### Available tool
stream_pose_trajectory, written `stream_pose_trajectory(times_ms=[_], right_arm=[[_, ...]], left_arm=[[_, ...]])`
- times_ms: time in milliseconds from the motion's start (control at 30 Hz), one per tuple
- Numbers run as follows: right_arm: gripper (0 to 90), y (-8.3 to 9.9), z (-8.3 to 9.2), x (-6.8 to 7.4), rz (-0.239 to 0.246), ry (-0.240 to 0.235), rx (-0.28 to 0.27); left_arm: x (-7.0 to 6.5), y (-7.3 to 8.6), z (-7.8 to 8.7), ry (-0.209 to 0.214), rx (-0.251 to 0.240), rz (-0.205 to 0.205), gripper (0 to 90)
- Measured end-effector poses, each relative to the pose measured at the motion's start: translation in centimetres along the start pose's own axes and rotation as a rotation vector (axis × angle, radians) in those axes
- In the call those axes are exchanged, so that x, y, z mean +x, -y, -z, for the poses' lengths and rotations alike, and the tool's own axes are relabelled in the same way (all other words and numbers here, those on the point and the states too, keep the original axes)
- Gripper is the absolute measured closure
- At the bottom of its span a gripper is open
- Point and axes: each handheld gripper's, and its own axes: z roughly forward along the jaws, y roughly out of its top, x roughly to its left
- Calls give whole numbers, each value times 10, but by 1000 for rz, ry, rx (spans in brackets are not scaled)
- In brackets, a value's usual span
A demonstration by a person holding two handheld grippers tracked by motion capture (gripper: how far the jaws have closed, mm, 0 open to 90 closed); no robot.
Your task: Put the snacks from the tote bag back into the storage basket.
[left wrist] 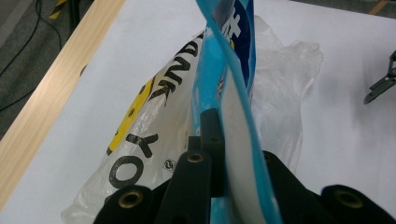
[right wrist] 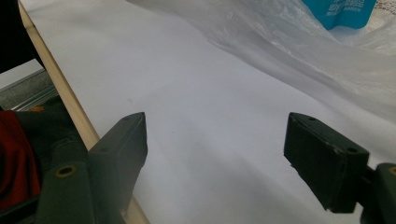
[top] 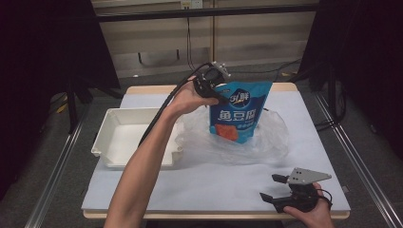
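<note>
A blue snack pouch (top: 240,111) with white lettering hangs upright over a crumpled clear plastic bag (top: 266,140) in the middle of the table. My left gripper (top: 219,97) is shut on the pouch's upper left edge. In the left gripper view the pouch (left wrist: 233,93) runs up between the closed jaws, and the plastic bag (left wrist: 154,121) with black and yellow print lies below. My right gripper (top: 275,187) rests open near the table's front right edge, nothing between its fingers. The right gripper view shows bare white table between the jaws, with the pouch (right wrist: 338,11) far off.
A white rectangular tray (top: 107,137) sits at the table's left side, beside the person's left forearm. The table has a wooden rim (left wrist: 42,102) and a white top (top: 209,180). Dark curtains and metal rails flank the table.
</note>
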Motion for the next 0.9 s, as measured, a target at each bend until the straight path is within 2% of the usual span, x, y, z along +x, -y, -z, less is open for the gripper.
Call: stream_pose_trajectory(times_ms=[200,333,400,433,567,600,733,833,900], right_arm=[[213,0,0,-1,1,-2,0],[213,0,0,0,-1,-2,-1],[213,0,0,0,-1,-3,0],[213,0,0,0,0,-3,0],[212,0,0,-1,1,-6,2],[211,0,-1,-1,-1,-5,1],[210,0,0,-1,0,-6,1],[209,0,0,-1,-4,-5,1],[209,0,0,-2,-3,-5,-2]], left_arm=[[-1,-2,1,-9,-6,-4,900],[1,-2,1,5,-18,1,900],[1,-3,2,-6,-25,2,900],[0,-3,3,4,-25,-1,900],[-1,-6,3,2,-36,-5,900],[-2,-9,5,5,-45,-17,900],[-5,-15,11,2,-46,-26,900],[-6,-18,18,-1,-65,-29,900],[-7,-19,21,10,-65,-35,900]])
